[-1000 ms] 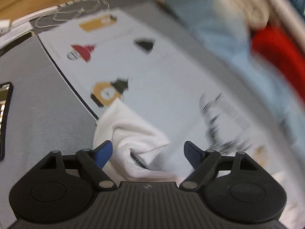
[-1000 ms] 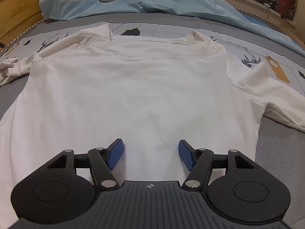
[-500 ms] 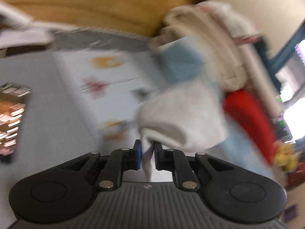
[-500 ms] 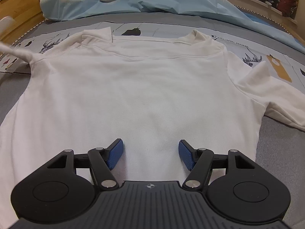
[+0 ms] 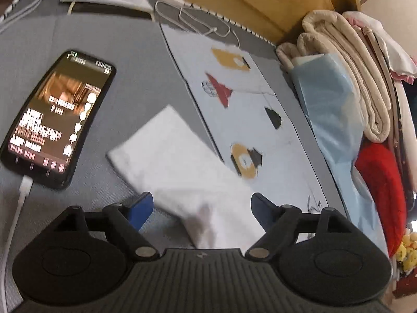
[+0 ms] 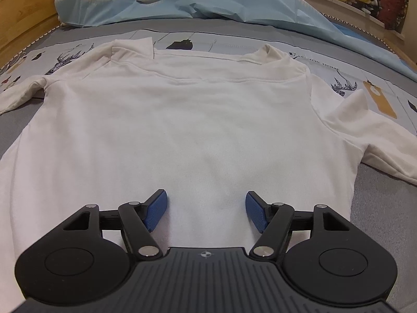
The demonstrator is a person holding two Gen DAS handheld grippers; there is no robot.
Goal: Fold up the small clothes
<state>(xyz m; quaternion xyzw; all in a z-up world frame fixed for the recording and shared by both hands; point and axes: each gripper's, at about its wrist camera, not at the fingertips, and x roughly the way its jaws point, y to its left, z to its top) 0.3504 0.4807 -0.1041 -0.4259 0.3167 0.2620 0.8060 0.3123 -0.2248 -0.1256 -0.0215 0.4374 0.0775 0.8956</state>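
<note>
White long-sleeved cotton top (image 6: 187, 120) lies flat on grey bedspread (image 5: 146, 83). Left gripper (image 5: 202, 210) and right gripper (image 6: 206, 210) both gape, holding nothing.

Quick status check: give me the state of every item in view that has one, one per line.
left tool: open, over the sleeve, gripping nothing
right tool: open, over the shirt body
white shirt: spread flat, unfolded
left sleeve: laid out straight and flat
right sleeve: stretched outward, slightly rumpled
phone: screen lit, cable plugged in
</note>
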